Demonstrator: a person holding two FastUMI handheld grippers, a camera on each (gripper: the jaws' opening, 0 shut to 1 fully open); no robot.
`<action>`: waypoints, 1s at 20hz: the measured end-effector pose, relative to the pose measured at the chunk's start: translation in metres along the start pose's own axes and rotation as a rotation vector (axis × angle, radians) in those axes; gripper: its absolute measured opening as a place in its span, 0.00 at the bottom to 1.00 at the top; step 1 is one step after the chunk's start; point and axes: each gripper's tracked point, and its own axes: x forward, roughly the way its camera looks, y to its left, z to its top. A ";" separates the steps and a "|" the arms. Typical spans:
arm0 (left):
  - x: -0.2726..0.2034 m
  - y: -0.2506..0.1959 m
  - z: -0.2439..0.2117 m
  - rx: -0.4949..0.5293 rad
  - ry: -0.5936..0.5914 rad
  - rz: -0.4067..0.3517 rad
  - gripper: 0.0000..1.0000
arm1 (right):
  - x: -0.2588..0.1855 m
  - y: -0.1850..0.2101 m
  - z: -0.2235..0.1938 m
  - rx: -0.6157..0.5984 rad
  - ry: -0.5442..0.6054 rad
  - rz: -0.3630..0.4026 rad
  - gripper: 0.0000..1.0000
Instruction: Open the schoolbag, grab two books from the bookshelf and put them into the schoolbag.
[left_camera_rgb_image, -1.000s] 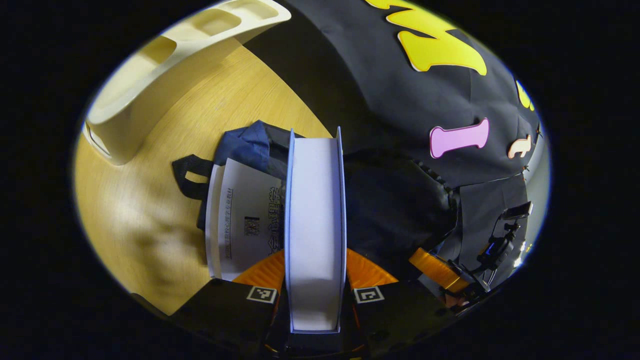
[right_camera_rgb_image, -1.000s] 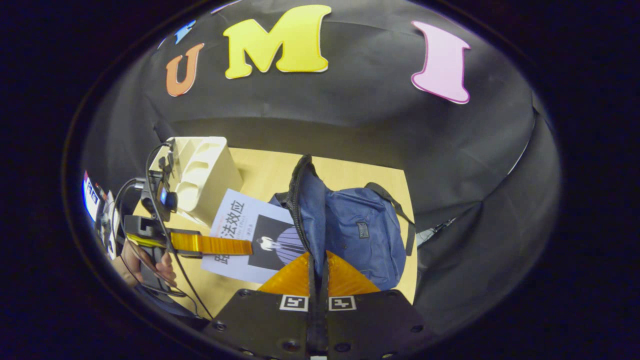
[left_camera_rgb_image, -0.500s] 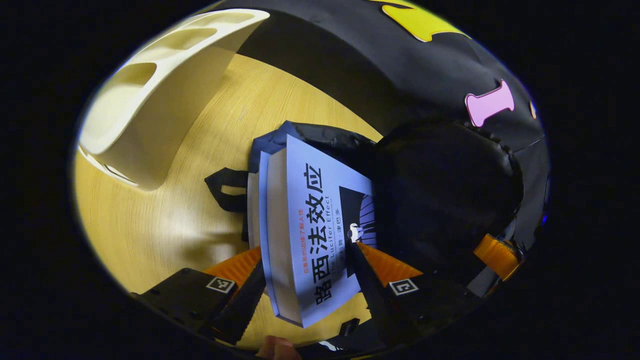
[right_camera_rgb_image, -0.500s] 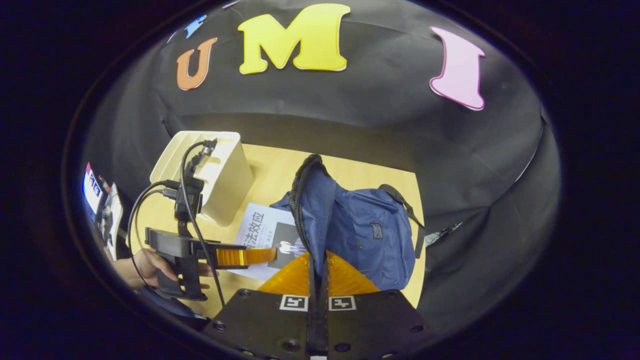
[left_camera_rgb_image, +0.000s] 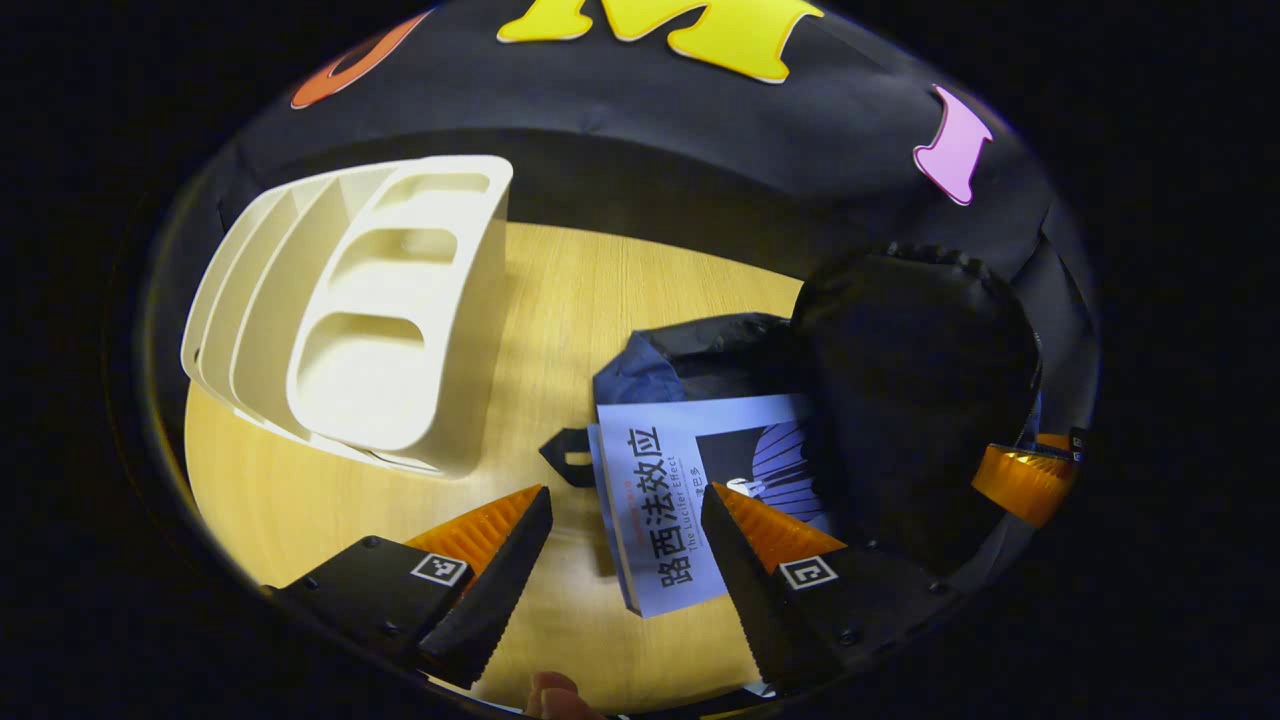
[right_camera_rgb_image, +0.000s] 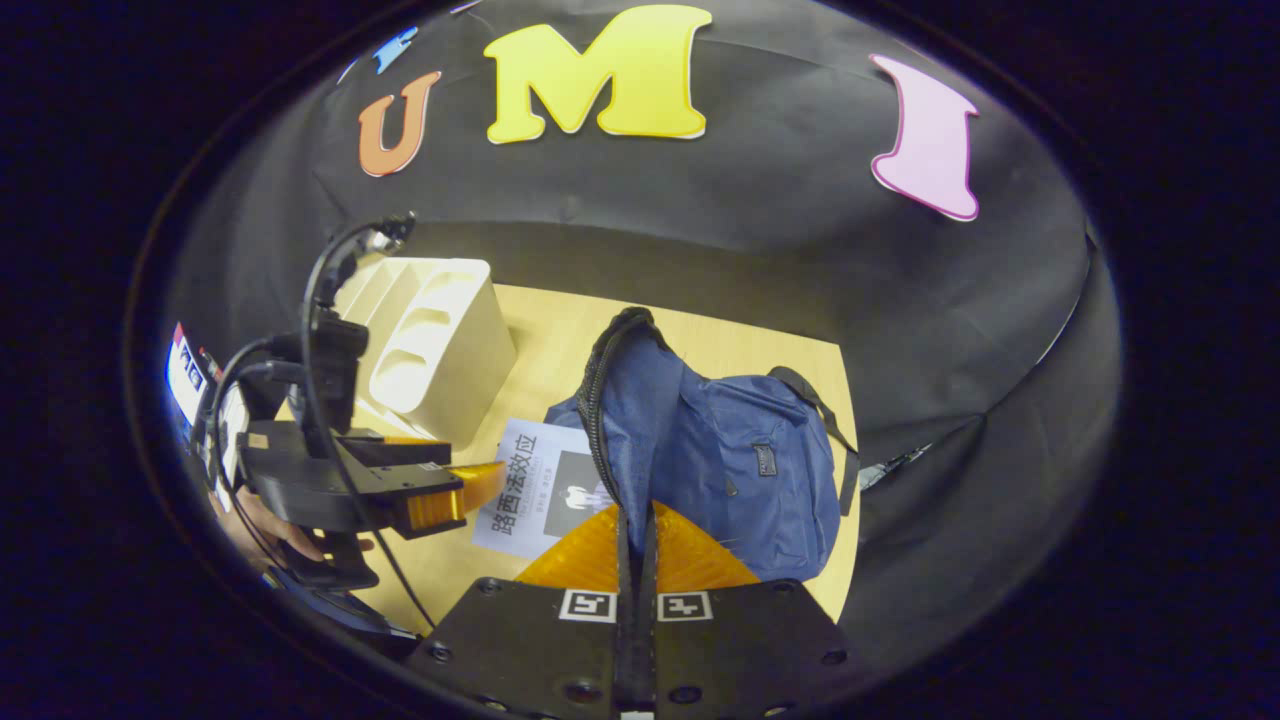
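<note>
A: Where is the schoolbag (right_camera_rgb_image: 720, 450)?

B: On the wooden table (right_camera_rgb_image: 540, 360), blue, its zipped flap (right_camera_rgb_image: 610, 400) lifted up. In the left gripper view the flap (left_camera_rgb_image: 915, 400) is a dark mass on the right.

A: And the book?

B: The pale blue book (left_camera_rgb_image: 690, 490) lies flat, its far end tucked under the flap, inside the bag's mouth, its near end sticking out over the table. In the right gripper view the book (right_camera_rgb_image: 535, 490) sits just left of the flap.

A: Is a second one in there?

B: I cannot tell; the opening is too dark.

A: The left gripper?

B: The left gripper (left_camera_rgb_image: 625, 510) has its fingers spread wide, one on each side of the book's near end, touching nothing. From the right gripper view, it (right_camera_rgb_image: 450, 490) hangs just beside the book, a hand (right_camera_rgb_image: 270, 520) holding its handle.

A: The right gripper?

B: The right gripper (right_camera_rgb_image: 635, 530) is pinched on the flap's zipper edge, holding it up.

A: The bookshelf?

B: The cream bookshelf (left_camera_rgb_image: 370, 310) stands to the left, apart from the bag.
</note>
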 end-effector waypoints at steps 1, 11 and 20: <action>-0.011 0.003 0.007 0.013 -0.042 0.008 0.97 | 0.001 0.003 -0.001 -0.003 0.003 0.002 0.03; -0.139 0.040 0.089 0.097 -0.535 0.098 0.99 | 0.007 0.028 -0.007 -0.022 0.017 0.007 0.00; -0.194 0.057 0.093 0.107 -0.672 0.106 0.99 | 0.025 0.053 -0.016 -0.025 0.051 0.017 0.00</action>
